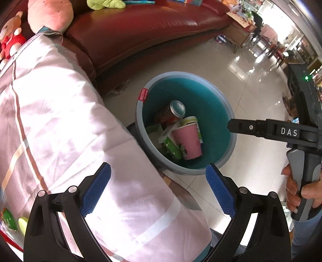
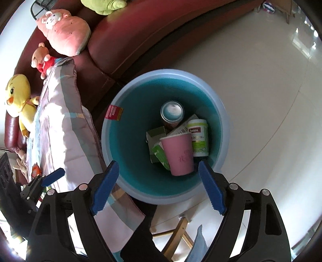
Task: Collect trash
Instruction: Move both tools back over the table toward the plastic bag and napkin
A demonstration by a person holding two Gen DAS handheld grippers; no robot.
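1. Trash bin: round, teal inside with a pale blue-grey rim, standing on the glossy tiled floor just in front of the dark red leather sofa. A red label is sitting on its rim on the sofa side.
2. Pink paper cup: lying tilted inside the bin, mouth toward the middle, resting on the other rubbish.
3. Drink can: sitting in the bin beyond the cup, its silver end facing up.
4. White and green tub: leaning against the cup on its right, inside the bin.
5. Green and white cartons: lying crumpled to the cup's left, inside the bin.
6. Right gripper: hanging over the near rim of the bin, pointing steeply down; its blue-padded jaws are standing wide apart with nothing between them, the cup lying free below.
7. Left gripper: hovering over the pale pink patchwork quilt at the bin's near left edge; its jaws are also spread wide and gripping nothing.
8. Hand: gripping the grey handle of the right tool, seen at the right edge of the left wrist view.
9. Soft toys on the sofa: a yellow duck, a small bear in red, a pink plush cushion and a green plush.
10. Wooden frame: showing below the bin, near the right gripper; what it belongs to is unclear.
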